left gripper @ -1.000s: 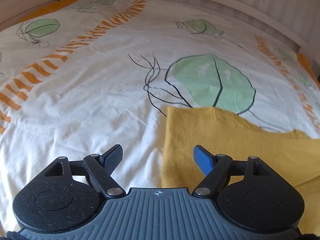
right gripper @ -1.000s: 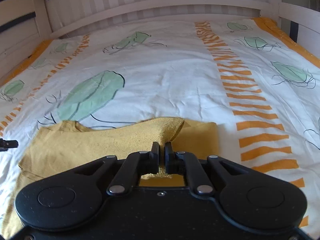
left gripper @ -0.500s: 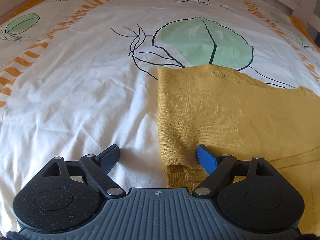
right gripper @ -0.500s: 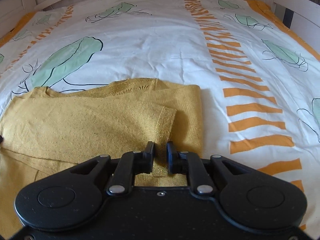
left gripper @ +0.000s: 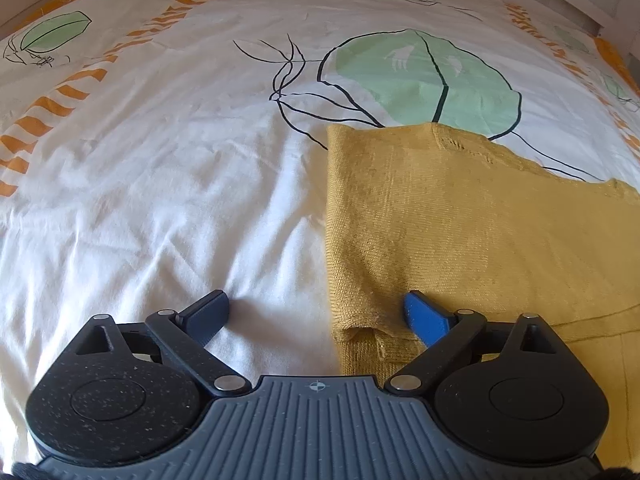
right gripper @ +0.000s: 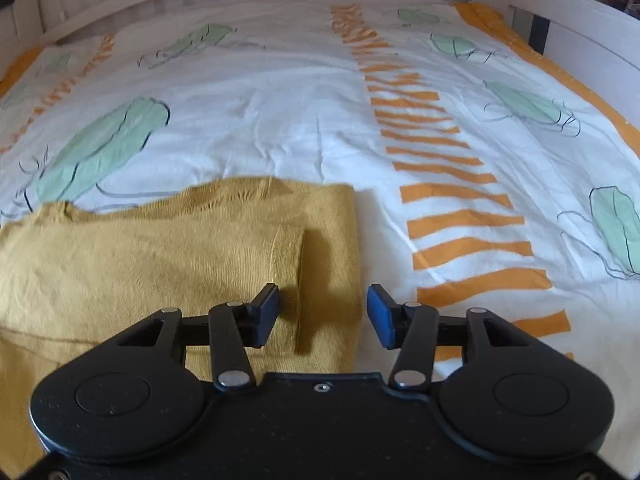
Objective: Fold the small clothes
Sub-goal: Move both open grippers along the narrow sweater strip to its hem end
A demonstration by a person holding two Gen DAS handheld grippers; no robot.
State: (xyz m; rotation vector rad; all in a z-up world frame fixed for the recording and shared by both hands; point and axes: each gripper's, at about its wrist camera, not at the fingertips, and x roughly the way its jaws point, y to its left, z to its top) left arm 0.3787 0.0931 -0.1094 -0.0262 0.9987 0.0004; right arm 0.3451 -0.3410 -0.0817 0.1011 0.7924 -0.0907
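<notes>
A mustard-yellow knit garment [left gripper: 460, 216] lies flat on the bed with a sleeve folded over its body. It also shows in the right wrist view [right gripper: 168, 256]. My left gripper [left gripper: 316, 312] is open and empty, low over the garment's left edge, one finger on the sheet and one on the knit. My right gripper [right gripper: 324, 312] is open and empty, just above the garment's right edge, beside the folded sleeve cuff [right gripper: 296, 264].
The white duvet cover [left gripper: 160, 184] has green leaf prints and orange stripes [right gripper: 452, 196]. A white wooden bed rail [right gripper: 580, 24] runs along the back and the right side.
My right gripper has opened and let go of the sleeve, which now lies folded on the garment. My left gripper dropped low over the garment's left edge and stayed open.
</notes>
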